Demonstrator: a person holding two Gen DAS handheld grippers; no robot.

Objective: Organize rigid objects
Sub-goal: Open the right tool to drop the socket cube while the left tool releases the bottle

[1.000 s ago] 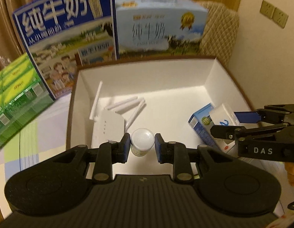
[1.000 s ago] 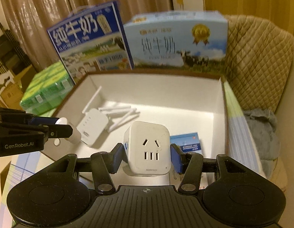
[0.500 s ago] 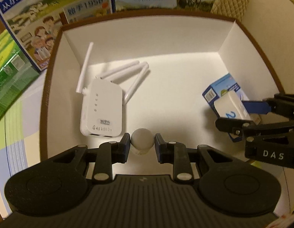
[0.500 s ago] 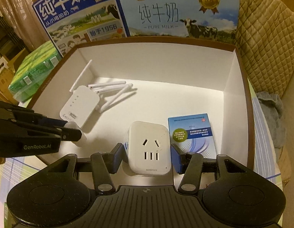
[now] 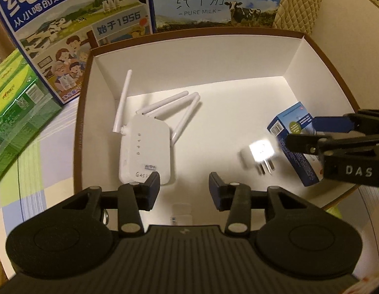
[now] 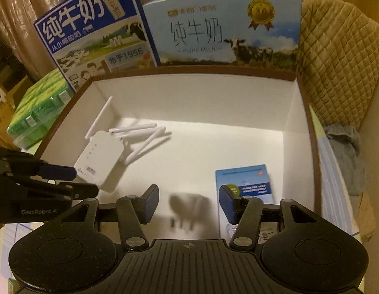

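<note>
Both grippers hang over a white box (image 5: 297, 56) with a brown rim, and the jaws of both have just been opening. The left gripper (image 5: 184, 185) now stands partly apart with nothing pressed between its pads; a small white bottle (image 5: 181, 214) shows blurred just below the gap, close to the near wall of the box, half hidden by the gripper body, and whether it rests on the floor cannot be told. The right gripper (image 6: 188, 203) is likewise parted and grips nothing; under its gap the white plug cube (image 6: 189, 205) is a motion-blurred smear, prongs toward the near side. In the left view the cube (image 5: 261, 153) shows bright and blurred, free of the right gripper's fingers, just left of a blue carton (image 6: 243, 180) lying on the floor at the right. A white router (image 5: 144, 154) with four antennas lies at the left of the box, antennas pointing far. Beyond the far wall stand two milk cartons (image 6: 221, 29), with a green pack (image 5: 15, 120) to the left outside the box.
</note>
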